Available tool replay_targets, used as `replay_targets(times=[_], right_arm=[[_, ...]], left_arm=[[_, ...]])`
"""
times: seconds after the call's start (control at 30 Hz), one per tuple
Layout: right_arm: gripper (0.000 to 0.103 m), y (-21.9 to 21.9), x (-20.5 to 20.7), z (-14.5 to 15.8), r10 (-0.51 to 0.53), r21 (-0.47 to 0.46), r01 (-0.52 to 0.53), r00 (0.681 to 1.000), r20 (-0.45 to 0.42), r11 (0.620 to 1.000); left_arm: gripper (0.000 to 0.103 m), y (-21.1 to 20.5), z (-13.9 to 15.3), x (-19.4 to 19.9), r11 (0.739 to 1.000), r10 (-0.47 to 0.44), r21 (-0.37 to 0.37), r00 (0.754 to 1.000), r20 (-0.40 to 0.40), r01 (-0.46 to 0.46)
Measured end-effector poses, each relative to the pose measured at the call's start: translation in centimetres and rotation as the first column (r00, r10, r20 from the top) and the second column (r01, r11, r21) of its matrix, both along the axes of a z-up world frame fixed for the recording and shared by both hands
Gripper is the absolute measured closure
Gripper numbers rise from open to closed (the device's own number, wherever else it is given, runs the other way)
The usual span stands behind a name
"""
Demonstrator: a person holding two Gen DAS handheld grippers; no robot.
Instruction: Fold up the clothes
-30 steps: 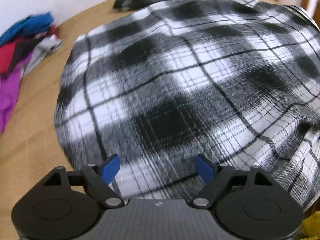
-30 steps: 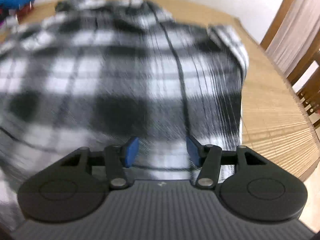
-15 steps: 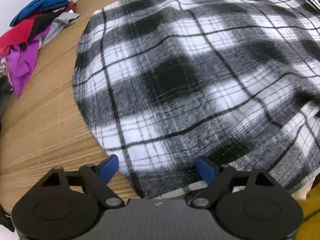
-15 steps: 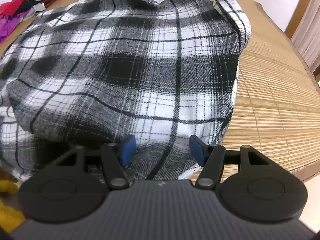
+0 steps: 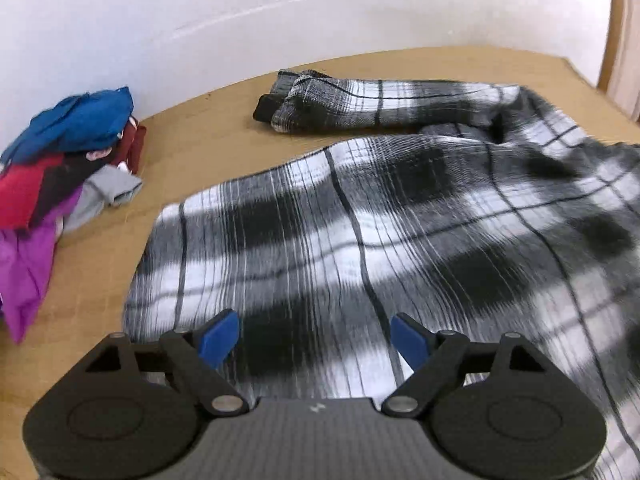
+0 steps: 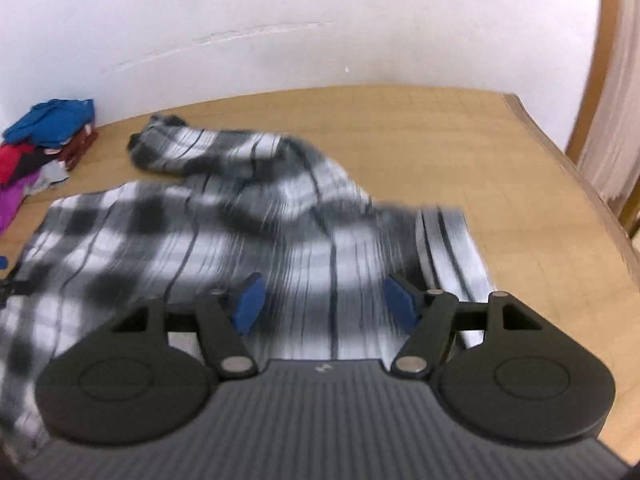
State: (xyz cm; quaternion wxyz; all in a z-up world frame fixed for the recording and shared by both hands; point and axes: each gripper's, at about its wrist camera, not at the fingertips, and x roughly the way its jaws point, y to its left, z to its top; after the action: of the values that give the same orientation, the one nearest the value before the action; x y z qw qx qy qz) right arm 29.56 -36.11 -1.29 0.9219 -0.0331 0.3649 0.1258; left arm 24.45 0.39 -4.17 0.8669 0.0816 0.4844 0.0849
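A black-and-white plaid shirt [image 5: 400, 216] lies spread on the wooden table [image 5: 208, 128], one sleeve [image 5: 360, 100] stretched toward the far wall. It also shows in the right wrist view [image 6: 224, 224], blurred by motion. My left gripper [image 5: 315, 339] is open and empty over the shirt's near left part. My right gripper [image 6: 325, 300] is open and empty over the shirt's near right part. Blue pads [image 5: 218, 338] line the fingers.
A pile of coloured clothes [image 5: 60, 168], blue, red, grey and purple, sits at the table's left by the white wall; it also shows in the right wrist view [image 6: 44, 136]. The table's right edge [image 6: 568, 168] curves near a wooden chair and curtain.
Both grippers have lifted and tilted up from the shirt's near hem, so the far wall and sleeve show now. Both stay open. The shirt lies flatter.
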Motion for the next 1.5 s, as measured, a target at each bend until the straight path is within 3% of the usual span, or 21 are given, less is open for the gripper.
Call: replay_targets(times=[0.2, 0.37, 0.4, 0.43, 0.47, 0.53, 0.6, 0.7, 0.73, 0.83, 0.97, 1.03, 1.07, 1.17, 1.27, 1.33, 1.4, 1.5], right_arm=[[0.035, 3.9, 12.3, -3.0, 0.084, -0.144, -0.087, 0.996, -0.026, 0.986], [0.036, 5.1, 20.0, -6.8, 0.137, -0.074, -0.148, 0.981, -0.135, 0.986], [0.041, 5.4, 20.9, -7.6, 0.142, -0.061, -0.152, 0.979, -0.147, 0.986], [0.081, 5.8, 21.0, -8.2, 0.147, -0.066, -0.158, 0.979, -0.144, 0.985], [0.095, 6.5, 21.0, -8.5, 0.156, -0.104, -0.17, 0.978, -0.137, 0.98], [0.095, 7.8, 20.2, -8.0, 0.166, -0.232, -0.166, 0.986, -0.018, 0.958], [0.095, 8.1, 21.2, -7.7, 0.143, -0.285, -0.126, 0.989, 0.041, 0.95], [0.093, 7.3, 25.0, -8.7, 0.04, -0.224, -0.049, 0.998, -0.043, 0.973], [0.088, 7.2, 25.6, -9.0, 0.02, -0.202, -0.033, 0.998, -0.065, 0.979], [0.081, 7.2, 26.0, -9.0, 0.002, -0.186, -0.017, 0.997, -0.079, 0.982], [0.078, 6.8, 22.0, -5.6, -0.036, -0.144, 0.046, 0.997, 0.069, 0.988], [0.076, 7.1, 18.9, -3.8, -0.017, -0.096, 0.031, 0.989, 0.149, 0.995], [0.075, 7.4, 17.6, -3.4, 0.034, -0.067, -0.024, 0.988, 0.152, 0.997], [0.074, 9.3, 15.1, -3.7, 0.242, -0.004, -0.243, 0.967, 0.076, 0.97], [0.073, 11.9, 14.2, -6.3, 0.372, -0.029, -0.371, 0.928, 0.002, 0.928], [0.073, 13.6, 15.1, -8.3, 0.389, -0.05, -0.391, 0.92, -0.049, 0.919], [0.073, 14.3, 16.7, -10.3, 0.351, -0.033, -0.355, 0.932, -0.091, 0.934], [0.074, 13.9, 18.5, -10.6, 0.298, 0.041, -0.296, 0.952, -0.064, 0.954]], left_arm=[[0.018, -0.7, -3.2, 4.0, 0.996, 0.087, 0.034, 0.994, -0.065, -0.085], [0.018, -0.6, -4.7, 5.7, 0.989, 0.136, 0.079, 0.986, -0.097, -0.129], [0.018, -0.6, -4.9, 5.9, 0.987, 0.146, 0.083, 0.984, -0.099, -0.138], [0.018, -0.6, -5.2, 6.0, 0.986, 0.155, 0.082, 0.982, -0.107, -0.147], [0.018, -0.6, -5.4, 6.0, 0.985, 0.159, 0.083, 0.981, -0.11, -0.15], [0.015, -0.6, -5.7, 5.8, 0.984, 0.163, 0.088, 0.98, -0.111, -0.154], [0.01, -0.5, -5.9, 5.7, 0.985, 0.157, 0.081, 0.983, -0.095, -0.15], [0.009, -0.2, -5.9, 5.9, 0.988, 0.151, 0.059, 0.984, -0.093, -0.146], [0.009, -0.1, -5.7, 6.2, 0.988, 0.15, 0.056, 0.984, -0.093, -0.146], [0.017, 0.3, -4.9, 7.0, 0.988, 0.149, 0.049, 0.986, -0.07, -0.146], [0.016, 0.9, -4.1, 10.5, 0.991, 0.128, 0.046, 0.992, 0.005, -0.128], [0.016, 1.0, -4.8, 12.6, 0.991, 0.121, 0.059, 0.993, 0.016, -0.122], [0.016, 1.2, -5.3, 13.5, 0.989, 0.125, 0.076, 0.992, 0.016, -0.126], [0.012, 1.8, -6.9, 16.3, 0.982, 0.138, 0.127, 0.99, 0.018, -0.139], [0.007, 3.0, -7.3, 17.8, 0.972, 0.184, 0.144, 0.982, 0.039, -0.188], [0.002, 4.0, -7.4, 18.3, 0.967, 0.214, 0.132, 0.975, 0.054, -0.219], [0.0, 4.7, -7.5, 18.6, 0.957, 0.233, 0.159, 0.97, 0.073, -0.242], [0.0, 5.6, -7.8, 18.9, 0.938, 0.261, 0.207, 0.96, 0.103, -0.277]])
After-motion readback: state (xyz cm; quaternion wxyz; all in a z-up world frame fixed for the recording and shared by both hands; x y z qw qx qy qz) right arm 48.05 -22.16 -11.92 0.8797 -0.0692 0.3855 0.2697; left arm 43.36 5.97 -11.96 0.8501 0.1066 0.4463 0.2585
